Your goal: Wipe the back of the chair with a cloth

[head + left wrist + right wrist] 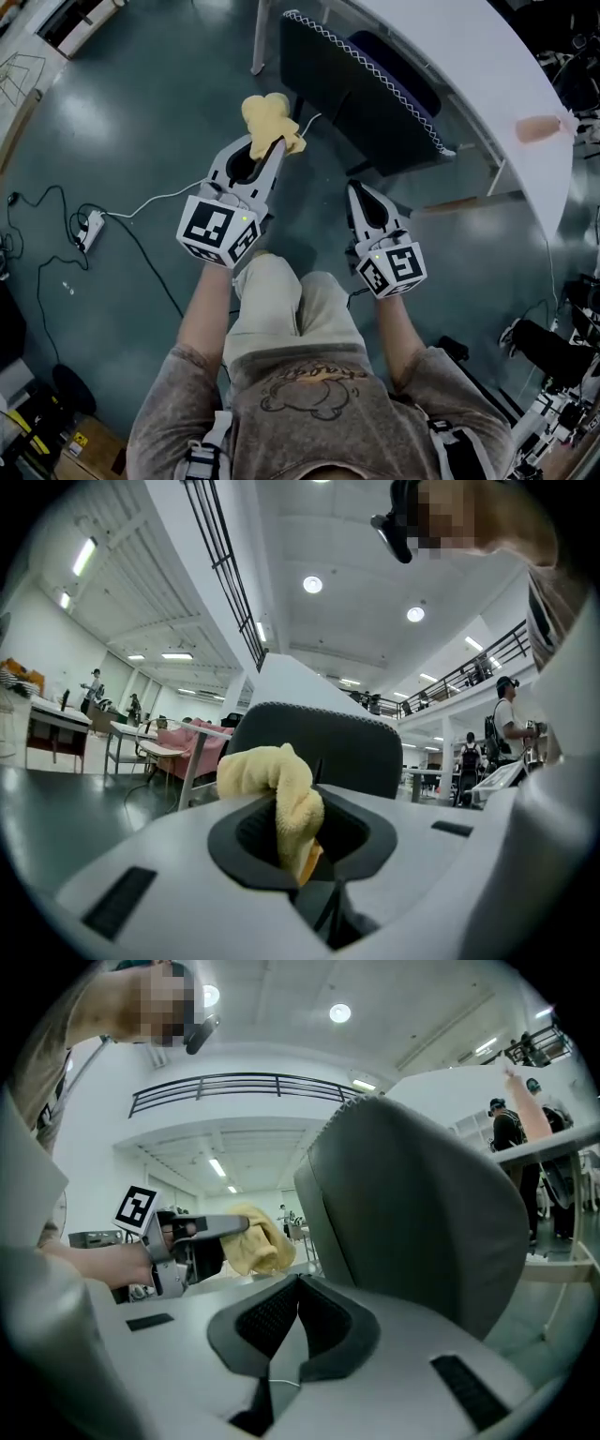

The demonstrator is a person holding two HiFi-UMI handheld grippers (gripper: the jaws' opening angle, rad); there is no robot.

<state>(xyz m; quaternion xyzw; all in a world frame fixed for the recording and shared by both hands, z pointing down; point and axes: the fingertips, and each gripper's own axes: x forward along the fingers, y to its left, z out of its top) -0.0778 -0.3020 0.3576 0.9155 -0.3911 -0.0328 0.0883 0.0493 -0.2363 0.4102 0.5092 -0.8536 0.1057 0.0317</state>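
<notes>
A dark chair with a white-stitched edge stands in front of me, pushed partly under a white table. My left gripper is shut on a bunched yellow cloth, held just left of the chair's back without touching it. Along the left gripper's jaws, the cloth bulges up out of them, with the chair back upright behind. My right gripper is shut and holds nothing, low and near the chair. In the right gripper view the chair back fills the right side, with the cloth to its left.
The curved white table runs along the right with a pinkish object on it. A power strip and cables lie on the grey floor at left. Dark equipment sits at lower right. People stand far off.
</notes>
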